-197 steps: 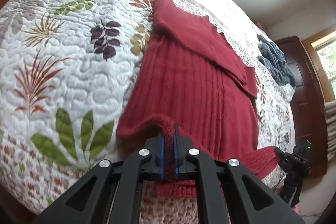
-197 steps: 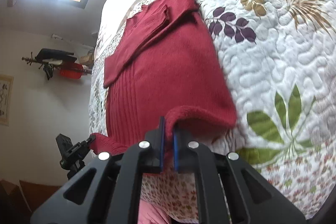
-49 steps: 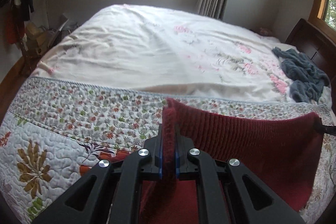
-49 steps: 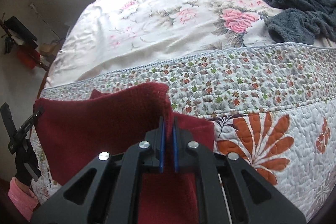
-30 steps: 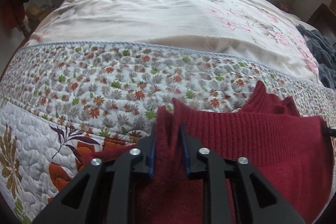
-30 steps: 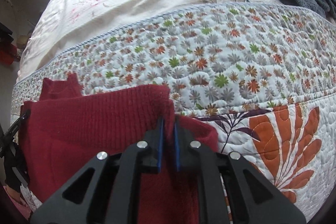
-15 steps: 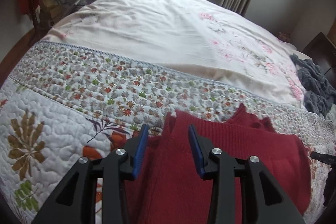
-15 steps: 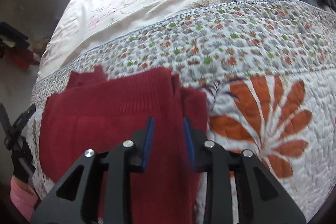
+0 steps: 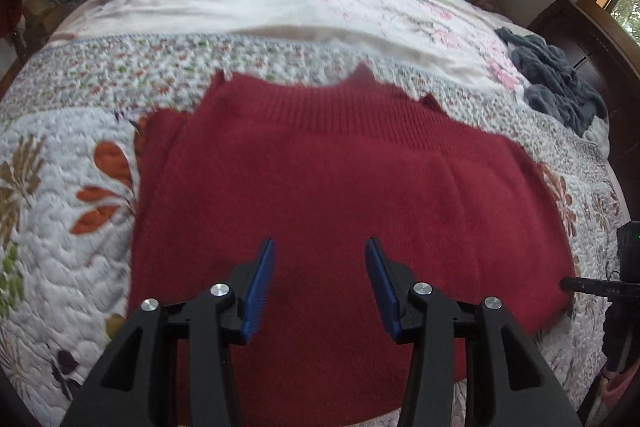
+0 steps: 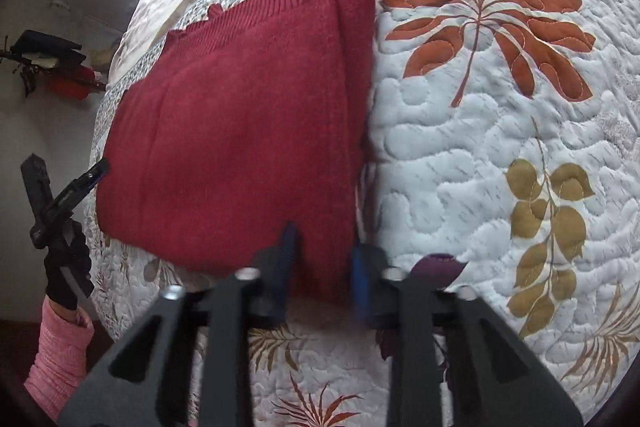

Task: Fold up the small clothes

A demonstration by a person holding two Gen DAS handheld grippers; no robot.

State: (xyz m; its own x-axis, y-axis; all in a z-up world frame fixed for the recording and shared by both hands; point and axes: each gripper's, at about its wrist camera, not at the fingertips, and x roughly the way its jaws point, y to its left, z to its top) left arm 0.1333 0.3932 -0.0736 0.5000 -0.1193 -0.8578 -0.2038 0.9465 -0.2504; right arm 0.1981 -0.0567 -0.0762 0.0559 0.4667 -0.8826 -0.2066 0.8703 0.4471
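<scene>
So the red sweater (image 9: 344, 187) is lying folded over on the leaf-print quilt (image 10: 500, 147) on the bed, ribbed hem edge on the far side and a second layer sticking out along one side edge. Left claw (image 9: 320, 267) is spread wide with nothing in it, hovering over the near half of the sweater, and the right claw (image 10: 322, 259) is parted too and empty, sitting above the sweater's near corner by the quilt, though it's a bit motion-blurred. There's also a grey blanket (image 9: 556, 87) bunched up well away near the dark headboard, and a pink sleeve (image 10: 60, 355) with a black glove shows at the edge of the right view.
</scene>
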